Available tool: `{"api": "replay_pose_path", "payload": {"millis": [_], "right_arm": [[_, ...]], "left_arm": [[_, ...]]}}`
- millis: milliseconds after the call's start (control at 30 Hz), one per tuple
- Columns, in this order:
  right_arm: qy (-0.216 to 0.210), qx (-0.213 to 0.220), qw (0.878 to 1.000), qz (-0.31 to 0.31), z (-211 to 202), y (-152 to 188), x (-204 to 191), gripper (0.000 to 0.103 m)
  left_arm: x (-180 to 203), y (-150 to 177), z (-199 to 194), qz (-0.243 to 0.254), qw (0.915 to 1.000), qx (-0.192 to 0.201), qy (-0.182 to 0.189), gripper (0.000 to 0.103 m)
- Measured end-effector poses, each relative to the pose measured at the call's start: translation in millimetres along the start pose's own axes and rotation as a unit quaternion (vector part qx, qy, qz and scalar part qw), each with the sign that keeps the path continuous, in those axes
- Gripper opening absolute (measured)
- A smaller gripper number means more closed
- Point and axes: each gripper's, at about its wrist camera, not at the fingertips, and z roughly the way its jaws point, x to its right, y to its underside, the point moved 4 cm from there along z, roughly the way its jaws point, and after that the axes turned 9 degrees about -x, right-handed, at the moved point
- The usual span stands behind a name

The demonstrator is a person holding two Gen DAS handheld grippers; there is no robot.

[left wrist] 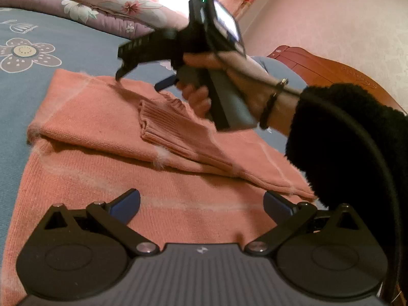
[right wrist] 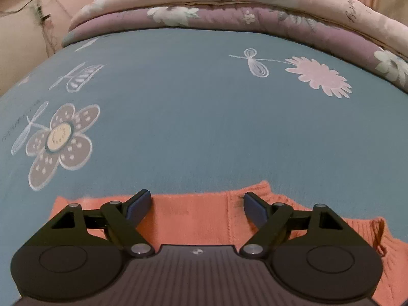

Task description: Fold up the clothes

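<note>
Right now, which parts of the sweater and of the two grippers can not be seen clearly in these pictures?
- Sweater: left wrist view, near hem hidden under the left gripper body; right side hidden by the black sleeve.
- Sweater, right wrist view: only its far edge shows; the gripper body covers the rest.
- Right gripper: blurred in the left wrist view; its pads cannot be made out there.

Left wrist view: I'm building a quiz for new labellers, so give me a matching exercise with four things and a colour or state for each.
Things:
1. sweater
2. bedsheet
3. left hand-held gripper
4. sleeve on the person's arm

Colours or states:
A. black and fuzzy
B. blue with flower prints
C. open, holding nothing
D. salmon pink, partly folded

Pairs: 1-D, 2-B, 3-C, 4-A
</note>
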Motion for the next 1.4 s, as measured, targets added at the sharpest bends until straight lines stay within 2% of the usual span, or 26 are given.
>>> {"api": "replay_pose_path", "payload": {"millis": [133,200,267,300,433,633,700,833,967,1033,1133,1200,1400], "right_arm": [[-0.027,0.007,1.0,-0.015,-27,6,-18,0.08],[-0.018,-0.024,0.999,-0.02,-24,13,-26,0.072],[-0.005,-0.048,0.998,-0.032,-13,18,-33,0.058],[0.007,-0.045,0.998,-0.038,-7,18,-36,0.058],[0.032,-0.019,0.998,-0.045,8,4,-41,0.06],[0.028,-0.004,0.999,-0.02,-4,-6,-37,0.06],[0.021,-0.01,1.0,-0.006,-13,0,-33,0.06],[0.071,-0.038,0.996,-0.026,-10,16,-32,0.06],[0.072,-0.023,0.996,-0.037,5,12,-35,0.073],[0.063,-0.021,0.997,-0.031,5,5,-32,0.073],[0.04,-0.015,0.999,-0.017,-20,0,-23,0.073],[0.033,-0.013,0.999,-0.018,-44,7,-12,0.078],[0.038,-0.003,0.999,0.002,-101,38,47,0.082]], "left_arm": [[0,1,-2,0.001,1.0,0.0,-0.001,0.102],[0,1,-2,0.001,1.0,0.0,-0.001,0.102],[0,2,-3,0.001,1.0,0.0,-0.002,0.102],[1,2,-3,0.001,1.0,0.0,-0.001,0.102],[1,2,-4,0.001,1.0,0.0,-0.001,0.102],[2,2,-5,0.001,1.0,0.001,-0.001,0.102],[2,2,-4,0.001,1.0,0.001,-0.002,0.102],[1,1,-3,0.001,1.0,0.001,-0.003,0.102],[1,1,-2,0.001,1.0,0.001,-0.003,0.102],[1,1,-2,0.001,1.0,0.001,-0.003,0.102],[1,1,-2,0.001,1.0,0.001,-0.003,0.102],[1,1,-3,0.001,1.0,0.001,-0.003,0.102],[0,1,-2,0.003,1.0,0.001,-0.005,0.102]]}}
